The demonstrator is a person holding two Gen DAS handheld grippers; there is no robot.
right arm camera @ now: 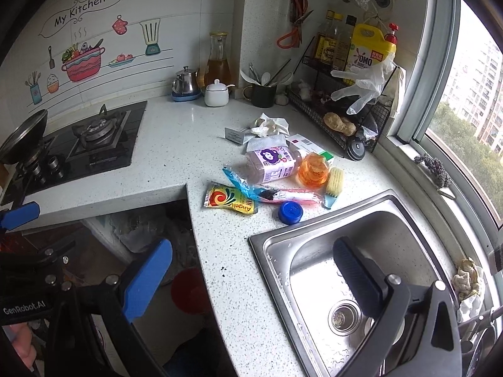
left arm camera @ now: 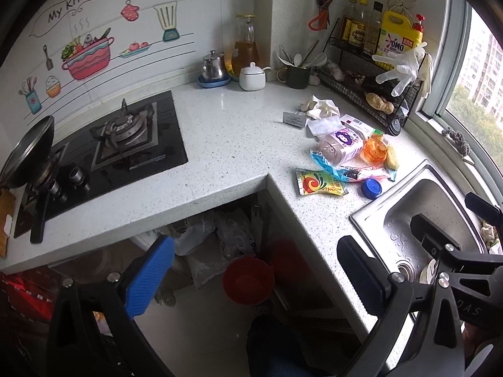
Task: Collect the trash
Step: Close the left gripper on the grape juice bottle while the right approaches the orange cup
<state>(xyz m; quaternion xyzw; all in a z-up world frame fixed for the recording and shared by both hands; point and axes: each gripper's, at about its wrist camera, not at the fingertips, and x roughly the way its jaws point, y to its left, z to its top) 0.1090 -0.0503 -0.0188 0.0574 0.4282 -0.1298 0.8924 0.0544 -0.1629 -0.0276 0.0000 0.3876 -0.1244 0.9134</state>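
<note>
A pile of trash lies on the white counter beside the sink: a yellow Angel sachet (left arm camera: 319,183) (right arm camera: 232,201), a blue bottle cap (left arm camera: 371,188) (right arm camera: 290,212), a purple-label bottle (left arm camera: 341,145) (right arm camera: 273,161), an orange plastic cup (left arm camera: 375,147) (right arm camera: 313,170), blue and pink wrappers (right arm camera: 284,195), a corn piece (right arm camera: 334,180), crumpled tissue (left arm camera: 320,108) (right arm camera: 271,124) and a small card (right arm camera: 234,135). My left gripper (left arm camera: 256,271) is open and empty, well short of the pile. My right gripper (right arm camera: 251,275) is open and empty, over the counter edge and sink.
A steel sink (right arm camera: 389,220) lies right of the pile. A gas hob (left arm camera: 125,135) sits at left. A wire rack (right arm camera: 339,106) with bottles and a glove stands behind the trash. A red bin (left arm camera: 248,279) stands on the floor under the counter.
</note>
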